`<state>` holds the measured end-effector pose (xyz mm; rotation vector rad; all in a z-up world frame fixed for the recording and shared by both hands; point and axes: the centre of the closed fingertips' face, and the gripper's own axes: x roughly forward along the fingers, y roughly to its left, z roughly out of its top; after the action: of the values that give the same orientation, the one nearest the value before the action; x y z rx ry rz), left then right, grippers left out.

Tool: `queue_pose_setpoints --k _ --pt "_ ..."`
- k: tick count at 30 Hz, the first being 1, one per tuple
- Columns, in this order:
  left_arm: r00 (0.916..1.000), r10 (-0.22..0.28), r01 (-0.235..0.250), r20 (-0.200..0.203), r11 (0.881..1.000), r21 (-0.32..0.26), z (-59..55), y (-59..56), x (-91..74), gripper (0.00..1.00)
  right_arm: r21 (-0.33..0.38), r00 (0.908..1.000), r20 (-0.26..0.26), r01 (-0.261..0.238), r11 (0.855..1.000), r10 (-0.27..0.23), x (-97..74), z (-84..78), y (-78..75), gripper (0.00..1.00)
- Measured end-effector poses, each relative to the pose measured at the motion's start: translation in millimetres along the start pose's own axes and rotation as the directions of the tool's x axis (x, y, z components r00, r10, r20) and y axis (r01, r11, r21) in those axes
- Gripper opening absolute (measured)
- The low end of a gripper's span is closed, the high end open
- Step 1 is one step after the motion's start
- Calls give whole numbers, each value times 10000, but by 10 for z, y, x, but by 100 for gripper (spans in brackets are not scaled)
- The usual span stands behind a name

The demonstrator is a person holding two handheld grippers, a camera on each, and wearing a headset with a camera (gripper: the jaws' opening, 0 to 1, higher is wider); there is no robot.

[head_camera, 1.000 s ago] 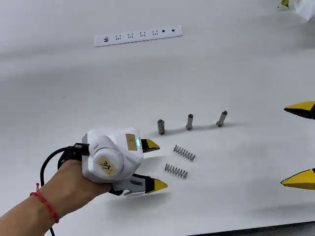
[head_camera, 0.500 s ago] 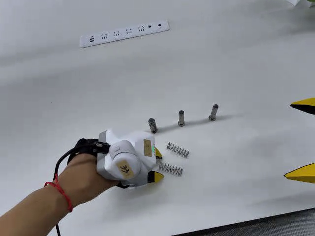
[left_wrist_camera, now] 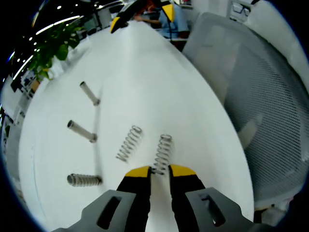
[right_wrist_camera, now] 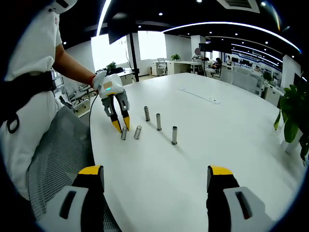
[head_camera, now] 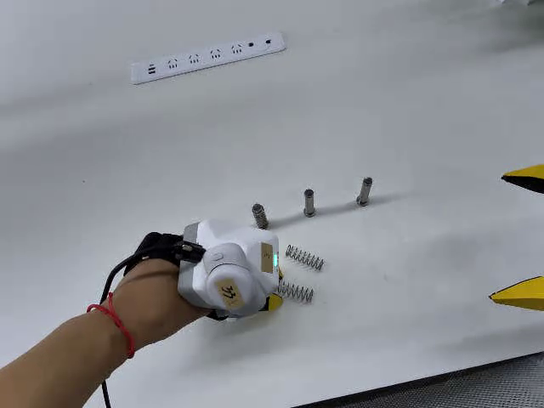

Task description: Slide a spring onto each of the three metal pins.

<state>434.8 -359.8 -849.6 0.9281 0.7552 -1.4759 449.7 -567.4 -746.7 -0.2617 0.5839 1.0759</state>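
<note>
Left tongs (left_wrist_camera: 160, 170), spread earlier, now pinch the near spring (left_wrist_camera: 162, 152); right tongs (right_wrist_camera: 155, 174) spread.

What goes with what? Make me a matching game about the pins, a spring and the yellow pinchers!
Things, as the head view shows them:
1. left pin
2. middle pin
3. near spring
4. right gripper

States:
A. jaws wide open, well away from the pins
B. already wears a spring
C. bare and standing upright
D. one end sits between the jaw tips of the left gripper

Pairs: 1-B, 2-C, 3-D, 4-A
</note>
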Motion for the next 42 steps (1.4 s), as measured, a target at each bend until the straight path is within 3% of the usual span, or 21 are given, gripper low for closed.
queue_pose_setpoints --k 19,42 --pt "9999 24 -25 -164 10000 -39 -23 -24 -2 11 -50 10000 46 -62 10000 63 75 56 56 88" --pt "9983 67 -24 579 9973 -736 64 -92 -93 11 -56 9996 69 -266 9996 266 184 82 150 86"
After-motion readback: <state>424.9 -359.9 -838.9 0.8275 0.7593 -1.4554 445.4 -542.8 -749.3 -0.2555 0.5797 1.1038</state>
